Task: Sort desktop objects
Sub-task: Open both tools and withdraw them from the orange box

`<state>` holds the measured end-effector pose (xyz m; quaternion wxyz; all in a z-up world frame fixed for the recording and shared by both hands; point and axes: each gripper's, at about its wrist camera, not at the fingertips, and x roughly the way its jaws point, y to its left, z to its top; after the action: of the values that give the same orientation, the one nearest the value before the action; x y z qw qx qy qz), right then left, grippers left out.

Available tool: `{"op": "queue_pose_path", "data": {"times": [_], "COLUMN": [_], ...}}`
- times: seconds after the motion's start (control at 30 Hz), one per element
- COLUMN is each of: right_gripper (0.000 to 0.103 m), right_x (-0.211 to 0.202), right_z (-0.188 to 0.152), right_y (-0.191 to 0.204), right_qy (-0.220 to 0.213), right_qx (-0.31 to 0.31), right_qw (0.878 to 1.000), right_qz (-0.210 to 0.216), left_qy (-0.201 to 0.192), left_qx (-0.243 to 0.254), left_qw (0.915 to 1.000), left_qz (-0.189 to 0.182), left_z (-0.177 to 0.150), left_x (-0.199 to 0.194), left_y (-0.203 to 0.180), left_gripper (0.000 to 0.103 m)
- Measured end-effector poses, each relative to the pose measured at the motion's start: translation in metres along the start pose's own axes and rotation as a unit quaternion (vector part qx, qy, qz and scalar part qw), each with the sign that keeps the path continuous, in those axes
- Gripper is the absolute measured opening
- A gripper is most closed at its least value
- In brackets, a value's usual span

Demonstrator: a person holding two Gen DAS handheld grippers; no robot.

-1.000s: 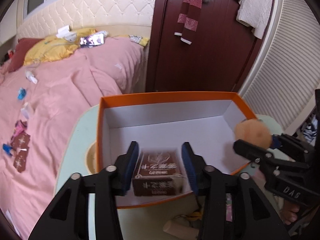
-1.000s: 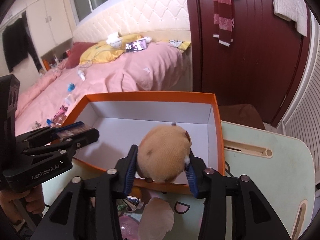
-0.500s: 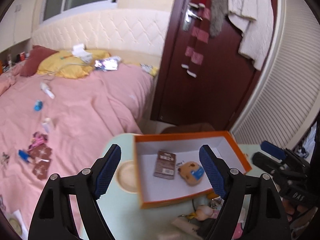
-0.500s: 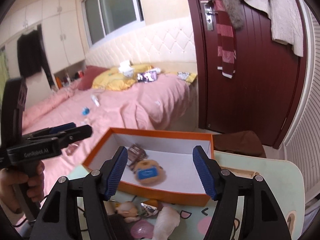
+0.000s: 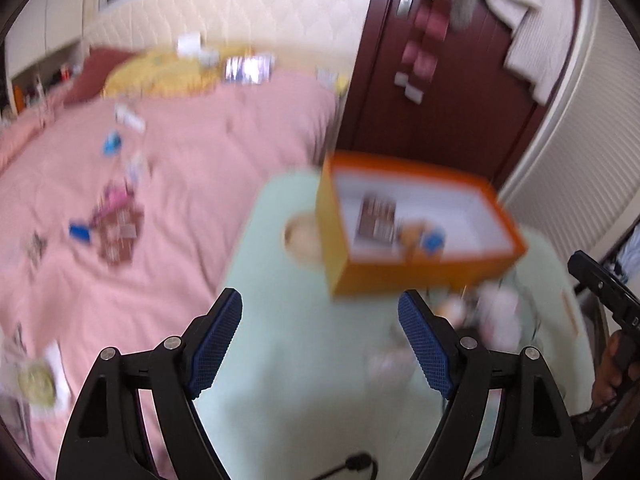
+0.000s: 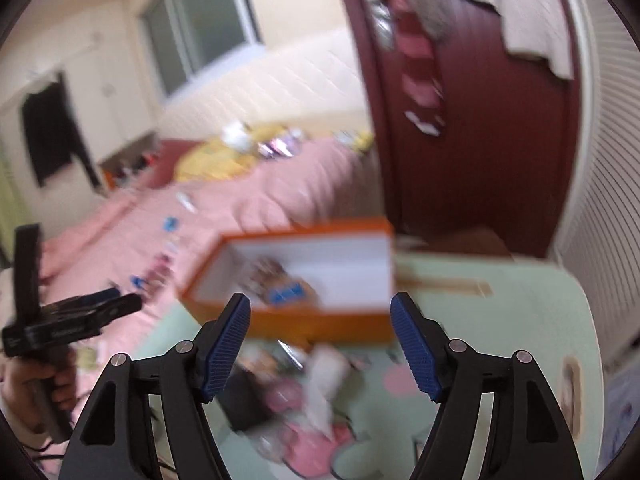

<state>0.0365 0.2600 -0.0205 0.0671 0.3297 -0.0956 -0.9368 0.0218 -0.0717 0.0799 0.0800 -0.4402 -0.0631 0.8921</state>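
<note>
Orange box [image 5: 404, 280] holds 2 items (blurred); right gripper [image 6: 320, 340] jaws just opening, empty

Pink bed [image 5: 192, 184], dark-red door [image 6: 472, 128].

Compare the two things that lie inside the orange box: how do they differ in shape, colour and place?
The brown packet is flat and rectangular; the tan plush toy is rounded and bulky. The packet is dark brown with pale print; the toy is tan with a blue patch. In the left wrist view the packet lies left of the toy, which sits nearer the front wall of the orange box. Both rest on the box's white floor, close together.
</note>
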Motion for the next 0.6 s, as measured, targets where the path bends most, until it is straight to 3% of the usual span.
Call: {"op": "queue_pose_path", "data": {"times": [0.17,0.27,0.37,0.5,0.6], "right_gripper": [0.073,0.073,0.073,0.089,0.098], "right_x": [0.019,0.027,0.033,0.038,0.044], "right_z": [-0.044,-0.061,-0.072,-0.077,-0.080], "right_y": [-0.020,-0.027,-0.035,-0.037,-0.031], "right_qy": [0.067,0.089,0.104,0.101,0.113], "right_qx": [0.020,0.018,0.036,0.030,0.004], "right_qw": [0.995,0.992,0.989,0.987,0.985], "right_qz": [-0.068,-0.089,-0.095,-0.117,-0.131], "left_qy": [0.024,0.029,0.035,0.025,0.021], "left_qx": [-0.006,0.009,0.038,0.084,0.086], "left_qw": [0.9987,0.9985,0.9985,0.9952,0.9950], "left_qz": [-0.044,-0.046,-0.017,0.043,0.046], "left_z": [-0.032,-0.040,-0.046,-0.052,-0.052], "left_x": [0.015,0.025,0.041,0.052,0.057], "left_y": [0.004,-0.002,-0.010,-0.022,-0.024], "left_gripper": [0.081,0.081,0.082,0.092,0.096]}}
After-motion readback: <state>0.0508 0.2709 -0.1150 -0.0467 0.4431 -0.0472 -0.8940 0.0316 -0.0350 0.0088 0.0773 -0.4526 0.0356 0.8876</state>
